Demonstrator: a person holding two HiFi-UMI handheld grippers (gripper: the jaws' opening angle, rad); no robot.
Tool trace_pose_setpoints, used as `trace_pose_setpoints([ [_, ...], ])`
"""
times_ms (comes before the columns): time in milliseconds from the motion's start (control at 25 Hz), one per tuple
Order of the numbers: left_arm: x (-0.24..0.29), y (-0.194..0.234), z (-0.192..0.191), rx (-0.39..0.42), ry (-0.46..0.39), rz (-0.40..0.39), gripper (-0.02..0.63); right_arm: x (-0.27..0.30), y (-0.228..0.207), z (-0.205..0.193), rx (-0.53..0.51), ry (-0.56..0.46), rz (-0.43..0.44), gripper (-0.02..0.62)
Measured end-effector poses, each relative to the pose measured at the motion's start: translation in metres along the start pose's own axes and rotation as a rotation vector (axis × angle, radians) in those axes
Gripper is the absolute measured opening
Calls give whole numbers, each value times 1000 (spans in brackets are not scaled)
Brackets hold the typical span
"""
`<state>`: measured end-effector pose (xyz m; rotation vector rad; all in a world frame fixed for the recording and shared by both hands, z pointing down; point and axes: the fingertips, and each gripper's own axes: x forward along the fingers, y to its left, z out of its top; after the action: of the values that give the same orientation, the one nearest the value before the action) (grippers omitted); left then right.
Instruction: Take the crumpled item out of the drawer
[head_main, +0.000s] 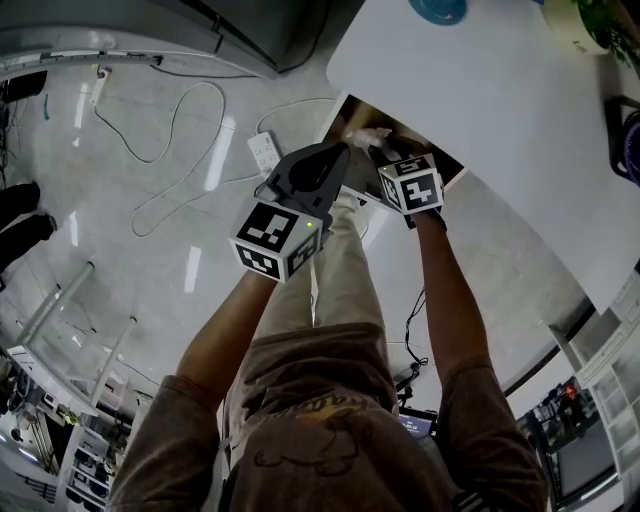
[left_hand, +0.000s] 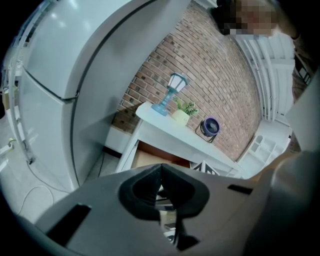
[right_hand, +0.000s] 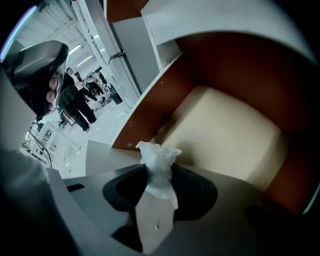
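A crumpled white paper (right_hand: 159, 165) is pinched between the dark pads of my right gripper (right_hand: 159, 176), just above the front edge of the open drawer (right_hand: 225, 135). The drawer has a pale floor and red-brown walls, and nothing else shows inside it. In the head view the paper (head_main: 365, 137) is a pale wad at the drawer opening (head_main: 405, 135) under the white table top (head_main: 500, 120), with the right gripper (head_main: 378, 148) on it. My left gripper (head_main: 335, 152) hovers close on the left. Its jaws (left_hand: 161, 167) meet at the tips, with nothing between them.
On the white table (left_hand: 170, 127) stand a blue lamp (left_hand: 170, 95), a small potted plant (left_hand: 182, 112) and a small fan (left_hand: 210, 126), against a brick wall. A large white refrigerator (left_hand: 65, 75) is at the left. A power strip (head_main: 265, 152) and cables lie on the floor.
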<state>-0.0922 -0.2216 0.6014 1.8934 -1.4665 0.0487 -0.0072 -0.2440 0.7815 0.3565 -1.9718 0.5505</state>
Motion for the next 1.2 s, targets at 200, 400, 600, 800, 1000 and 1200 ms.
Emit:
trace_pose_setpoints([
  [200, -17, -15, 19, 19, -7, -18, 8, -36, 13, 13, 21, -55, -26, 152],
  [400, -35, -25, 45, 42, -28, -28, 8, -72, 26, 28, 37, -111, -41, 147],
  [600, -49, -55, 78, 50, -44, -26, 8, -131, 27, 49, 45, -185, -37, 147],
  [800, -64, -67, 105, 63, -60, -30, 8, -176, 33, 70, 47, -255, -57, 147],
  [1000, -80, -86, 134, 97, -84, -45, 8, -220, 42, 86, 51, -334, -58, 147],
  [1200, -89, -111, 160, 129, -115, -88, 8, -261, 42, 98, 22, -396, -89, 147],
])
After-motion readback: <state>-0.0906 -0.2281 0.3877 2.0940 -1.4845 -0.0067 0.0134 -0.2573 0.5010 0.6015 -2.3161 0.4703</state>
